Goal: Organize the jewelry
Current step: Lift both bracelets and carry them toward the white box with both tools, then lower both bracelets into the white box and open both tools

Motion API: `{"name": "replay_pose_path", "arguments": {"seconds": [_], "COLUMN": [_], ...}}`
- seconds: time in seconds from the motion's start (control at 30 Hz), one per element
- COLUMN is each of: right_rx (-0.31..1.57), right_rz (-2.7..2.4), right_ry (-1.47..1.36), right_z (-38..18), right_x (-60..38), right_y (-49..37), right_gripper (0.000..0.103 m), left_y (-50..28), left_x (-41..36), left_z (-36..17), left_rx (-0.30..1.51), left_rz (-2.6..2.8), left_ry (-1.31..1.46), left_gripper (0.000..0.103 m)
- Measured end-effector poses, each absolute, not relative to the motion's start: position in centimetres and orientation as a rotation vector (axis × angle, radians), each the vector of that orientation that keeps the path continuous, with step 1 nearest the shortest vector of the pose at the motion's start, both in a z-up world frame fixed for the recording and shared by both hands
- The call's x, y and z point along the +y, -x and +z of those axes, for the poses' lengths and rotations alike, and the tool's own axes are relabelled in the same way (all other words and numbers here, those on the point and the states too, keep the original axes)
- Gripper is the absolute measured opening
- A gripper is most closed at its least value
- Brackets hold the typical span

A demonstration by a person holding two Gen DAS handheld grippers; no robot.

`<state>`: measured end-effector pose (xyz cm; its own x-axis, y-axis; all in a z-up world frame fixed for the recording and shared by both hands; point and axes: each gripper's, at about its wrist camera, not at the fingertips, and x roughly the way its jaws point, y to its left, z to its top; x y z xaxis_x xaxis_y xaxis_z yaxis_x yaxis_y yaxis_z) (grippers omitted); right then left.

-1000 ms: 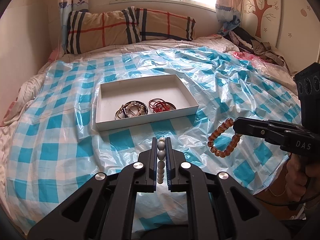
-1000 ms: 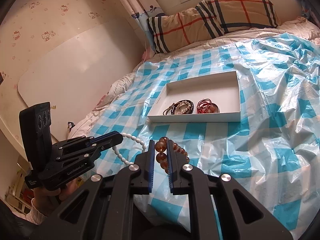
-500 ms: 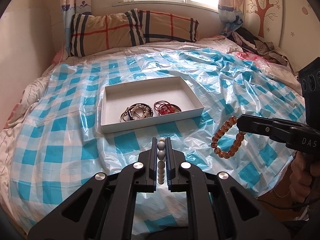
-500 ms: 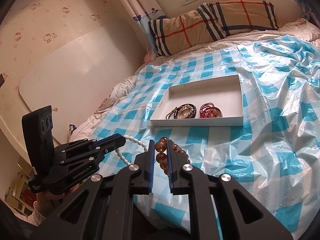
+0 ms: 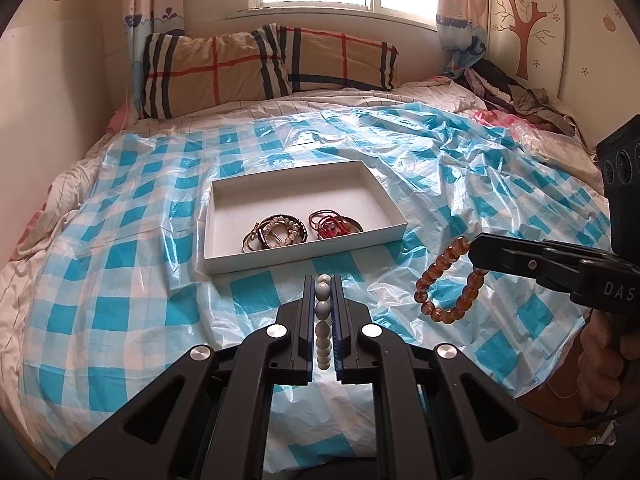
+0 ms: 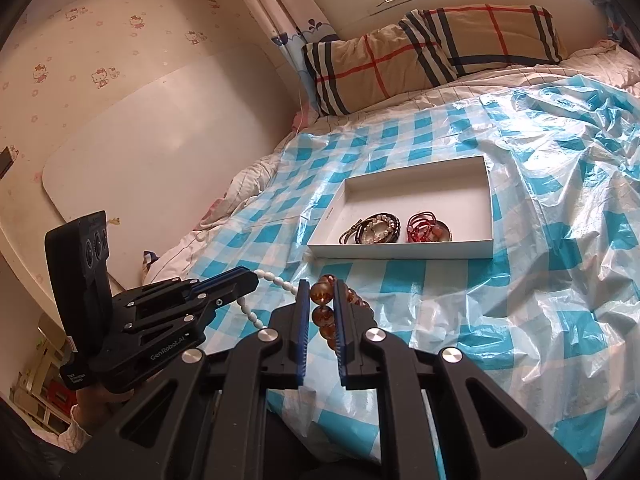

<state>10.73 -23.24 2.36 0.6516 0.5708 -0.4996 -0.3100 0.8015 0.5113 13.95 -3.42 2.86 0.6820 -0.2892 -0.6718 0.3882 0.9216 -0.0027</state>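
The left hand-held gripper [image 5: 322,280] pinches a white bead bracelet [image 5: 323,320]; the right hand-held gripper [image 6: 320,284] pinches an amber bead bracelet [image 6: 322,304]. Only the left view shows the amber loop hanging whole; only the right view shows the white board [image 6: 160,152].

Glossy crinkled plastic sheet [image 5: 120,264]; matt white card tray [image 5: 304,256]; glossy amber beads [image 5: 444,280]; cloth pillow [image 5: 216,72].

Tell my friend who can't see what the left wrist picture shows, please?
The left gripper pinches a white bead bracelet above a bed with a blue checked plastic sheet. Ahead lies a white box holding other jewelry, and at right the right gripper dangles an amber bead bracelet.
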Motion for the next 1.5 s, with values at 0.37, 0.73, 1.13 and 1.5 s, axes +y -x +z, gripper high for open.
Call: {"name": "replay_pose_path", "arguments": {"seconds": [0.37,0.73,1.13,1.5], "right_rx": [0.7,0.701,0.675,0.671], "right_rz": [0.522,0.534,0.532,0.518], "right_ry": [-0.405,-0.409,-0.404,-0.391], "right_z": [2.3,2.0,2.1,1.0], "right_x": [-22.4,-21.8,-21.5,-21.2], "right_y": [-11.3,-13.3,-17.2,-22.6], "right_gripper": [0.012,0.012,0.012,0.012], "left_y": [-14.2,-14.5,-19.4,-24.7], "left_x": [-3.4,-3.5,-3.4,-5.0], "left_z": [2.7,2.7,3.1,1.4], "left_rx": [0.723,0.719,0.7,0.69], "left_rz": [-0.379,-0.378,-0.362,-0.377], "left_ry": [-0.141,-0.139,-0.115,-0.118], "left_gripper": [0.007,0.007,0.007,0.007]}}
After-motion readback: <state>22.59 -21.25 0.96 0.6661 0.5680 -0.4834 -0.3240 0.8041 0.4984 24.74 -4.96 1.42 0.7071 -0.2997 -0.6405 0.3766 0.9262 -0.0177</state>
